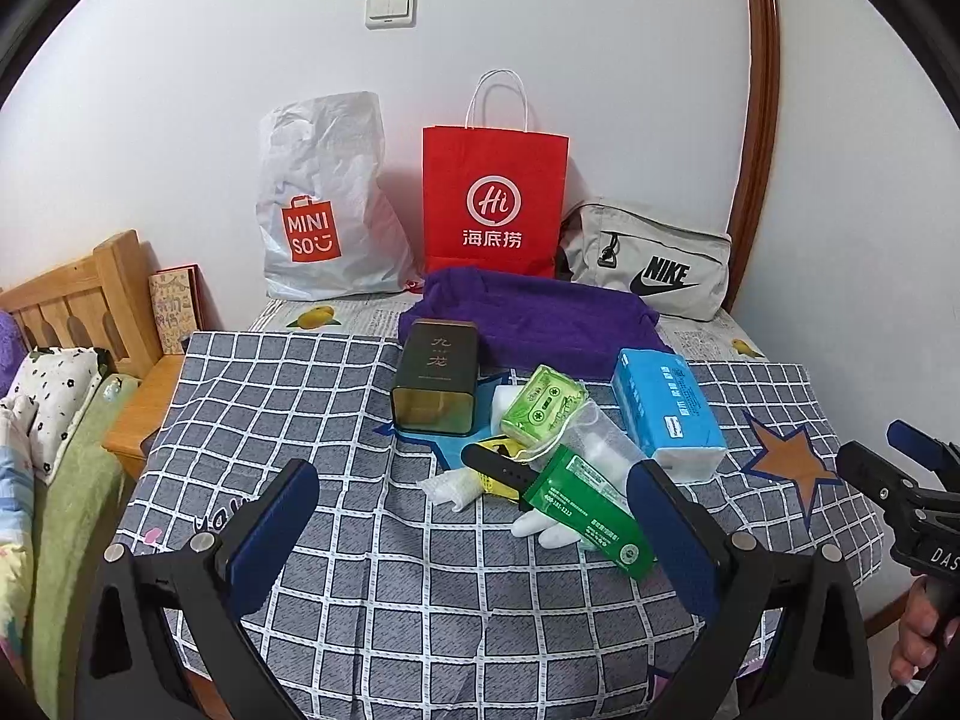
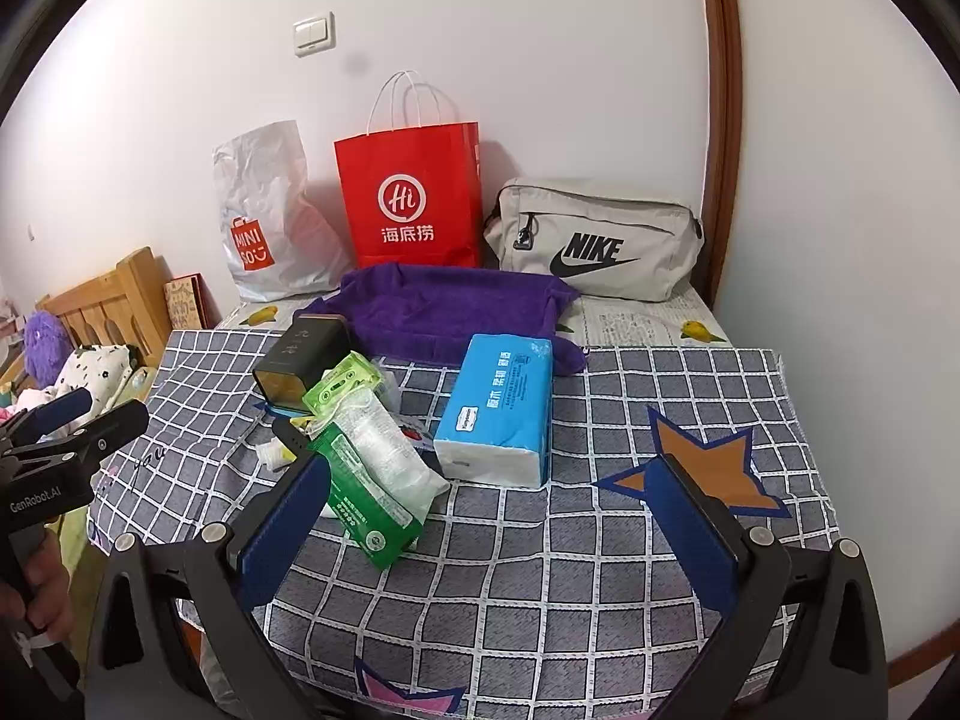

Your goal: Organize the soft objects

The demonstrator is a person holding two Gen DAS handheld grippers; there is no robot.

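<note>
left claw (image 1: 474,519) spread, empty, low centre, facing clutter | right claw (image 2: 489,519) spread, empty, lined up under tissue pack (image 2: 498,408) | bags upper frame, likely sorting targets

Counted three bags at the wall: one white Miniso bag (image 1: 327,204), one red paper bag (image 1: 493,198), one grey Nike pouch (image 1: 651,261). On the checked cloth (image 1: 360,570): one purple towel (image 1: 534,318), one dark tin (image 1: 437,378), one blue tissue pack (image 1: 666,411), one green box (image 1: 585,507), one green cassette-print pack (image 1: 543,405). Two orange stars (image 2: 702,474) showed on the cloth, plus two grippers, left gripper (image 1: 474,531) and right gripper (image 2: 489,531).
</note>
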